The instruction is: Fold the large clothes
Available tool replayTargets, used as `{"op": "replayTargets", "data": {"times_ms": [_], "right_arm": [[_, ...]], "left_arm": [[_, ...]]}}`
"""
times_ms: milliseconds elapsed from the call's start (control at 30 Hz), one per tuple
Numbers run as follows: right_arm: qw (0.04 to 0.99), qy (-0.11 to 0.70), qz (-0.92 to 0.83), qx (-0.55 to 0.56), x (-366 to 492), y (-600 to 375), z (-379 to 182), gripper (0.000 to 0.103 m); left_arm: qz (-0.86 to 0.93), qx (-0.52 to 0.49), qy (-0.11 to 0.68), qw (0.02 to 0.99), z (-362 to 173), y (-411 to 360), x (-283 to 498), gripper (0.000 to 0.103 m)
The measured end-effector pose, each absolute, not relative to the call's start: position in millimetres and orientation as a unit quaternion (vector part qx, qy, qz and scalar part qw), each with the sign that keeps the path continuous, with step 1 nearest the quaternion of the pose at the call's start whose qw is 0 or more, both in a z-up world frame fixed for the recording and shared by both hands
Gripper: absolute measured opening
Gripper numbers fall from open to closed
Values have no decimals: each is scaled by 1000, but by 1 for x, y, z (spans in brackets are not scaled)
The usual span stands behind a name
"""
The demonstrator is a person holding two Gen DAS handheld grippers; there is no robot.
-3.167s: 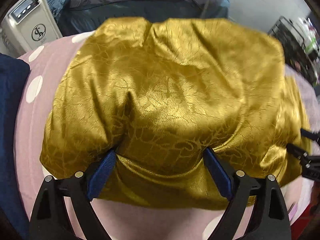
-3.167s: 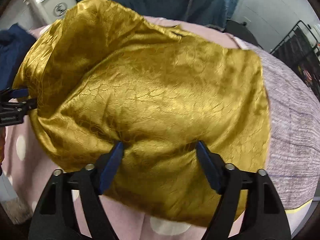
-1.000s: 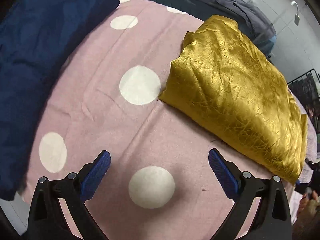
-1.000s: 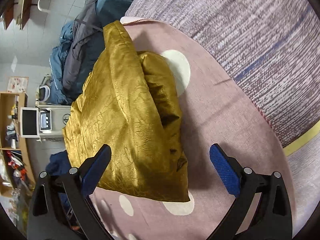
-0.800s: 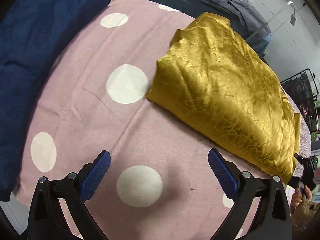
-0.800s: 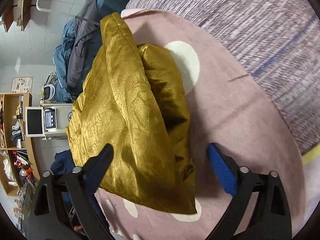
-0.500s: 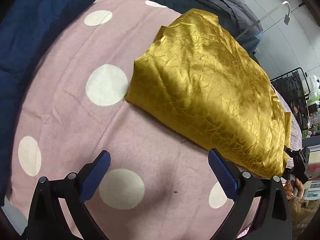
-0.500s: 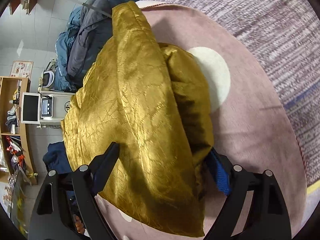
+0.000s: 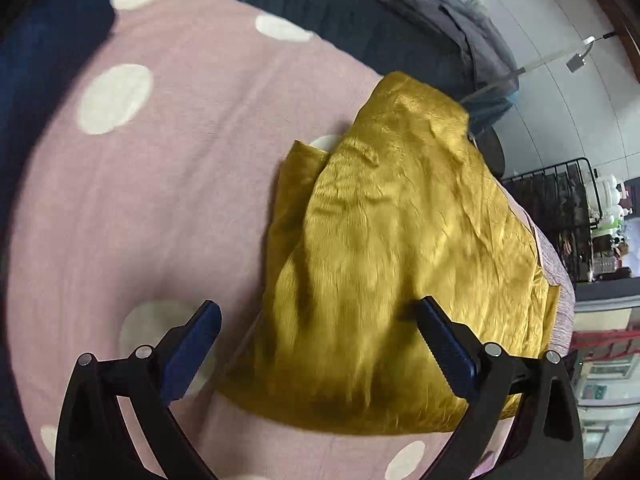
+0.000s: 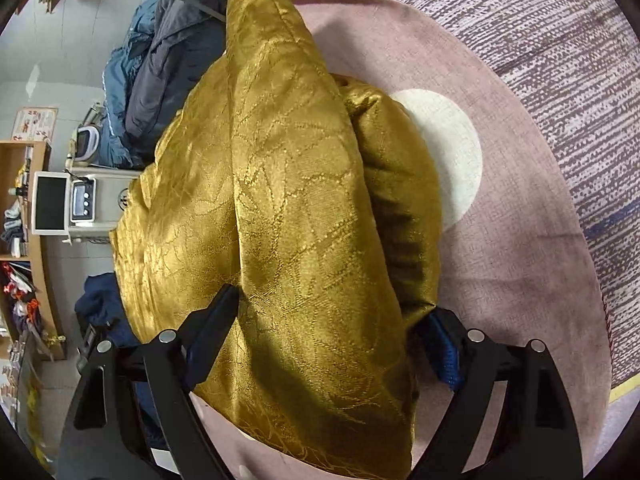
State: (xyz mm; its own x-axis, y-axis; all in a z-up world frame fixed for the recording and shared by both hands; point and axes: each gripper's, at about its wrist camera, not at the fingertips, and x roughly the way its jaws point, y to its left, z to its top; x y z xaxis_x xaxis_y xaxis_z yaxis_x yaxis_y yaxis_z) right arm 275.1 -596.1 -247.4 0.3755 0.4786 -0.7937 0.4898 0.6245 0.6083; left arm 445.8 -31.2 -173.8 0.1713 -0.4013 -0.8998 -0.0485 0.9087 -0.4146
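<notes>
A shiny gold garment [image 9: 392, 248] lies folded into a thick bundle on the pink polka-dot cover [image 9: 168, 184]. In the left wrist view my left gripper [image 9: 320, 340] is open, its blue-padded fingers [image 9: 444, 344] wide apart over the bundle's near corner. In the right wrist view the garment [image 10: 288, 184] fills the middle. My right gripper [image 10: 336, 328] is open, its jaws straddling the bundle's end, one finger [image 10: 212, 320] pressed against the left side and the other partly hidden under the right fold.
A dark blue garment [image 9: 36, 52] lies at the far left of the cover. Dark bedding [image 9: 400, 12] is piled behind. A purple knitted blanket [image 10: 560, 40] covers the right side. A white machine [image 10: 64, 204] and shelves stand beyond the bed.
Both grippers have moved in on the gold bundle. The left one swung right until the bundle sits between its fingers. The right one slid forward so its jaws straddle the bundle's end.
</notes>
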Motion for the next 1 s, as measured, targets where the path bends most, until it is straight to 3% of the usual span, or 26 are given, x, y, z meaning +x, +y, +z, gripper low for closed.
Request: {"op": "replayTargets", "data": {"times_ms": [433, 533, 700, 800, 933, 1000], "right_arm": [[703, 577, -17, 415, 282, -591, -250, 86], [705, 582, -22, 405, 285, -587, -250, 86], [710, 581, -34, 397, 286, -581, -246, 82], [715, 584, -54, 381, 283, -578, -243, 70], [723, 576, -51, 378, 281, -568, -235, 33], [730, 574, -52, 367, 281, -562, -228, 27]], "left_arm": [[-148, -219, 655, 708, -213, -59, 491, 96], [-159, -225, 652, 706, -211, -66, 489, 89], [-145, -244, 644, 710, -205, -68, 472, 60], [-146, -237, 638, 718, -194, -76, 462, 42], [-153, -162, 634, 741, -171, -104, 449, 25], [-156, -132, 626, 752, -154, -118, 441, 20]]}}
